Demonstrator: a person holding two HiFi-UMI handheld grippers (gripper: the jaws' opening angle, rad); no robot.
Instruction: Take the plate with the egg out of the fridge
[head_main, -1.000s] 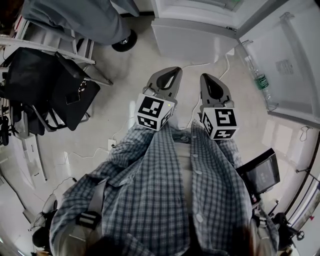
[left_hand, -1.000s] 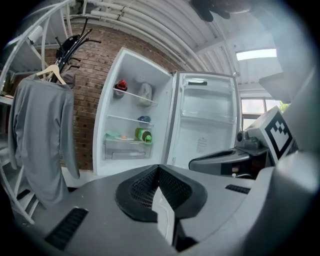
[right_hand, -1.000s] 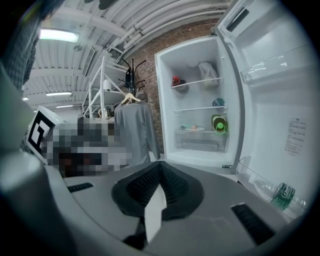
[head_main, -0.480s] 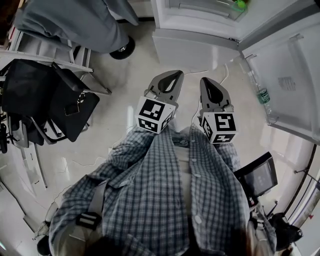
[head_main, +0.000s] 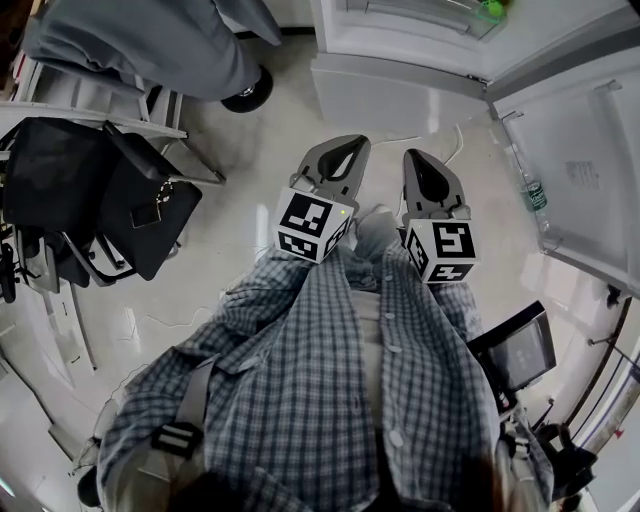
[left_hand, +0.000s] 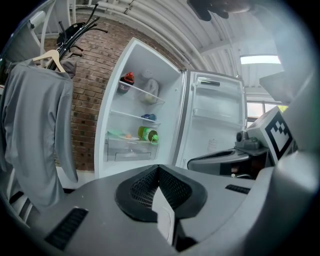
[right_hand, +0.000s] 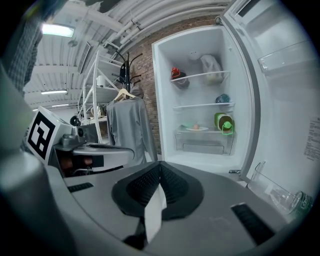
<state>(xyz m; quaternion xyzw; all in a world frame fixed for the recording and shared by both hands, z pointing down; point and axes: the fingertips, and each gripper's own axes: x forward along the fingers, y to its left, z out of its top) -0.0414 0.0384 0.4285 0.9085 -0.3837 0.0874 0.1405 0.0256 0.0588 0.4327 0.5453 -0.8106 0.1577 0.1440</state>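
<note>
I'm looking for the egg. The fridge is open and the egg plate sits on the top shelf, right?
Not the top shelf. The fridge is open, but the egg plate sits on the bottom shelf, beside the green bottle, as the right gripper view shows.

Brick wall (left_hand: 90, 100), pale glossy floor (head_main: 245, 205)

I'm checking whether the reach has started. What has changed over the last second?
Little. The head view shifted toward the open fridge: a green item has come into view at the top edge, and the door's bottle shows lower in the picture. Nothing was taken hold of or let go. The left claw and right claw stay shut, empty, side by side; the plate with the egg lies in the fridge.
</note>
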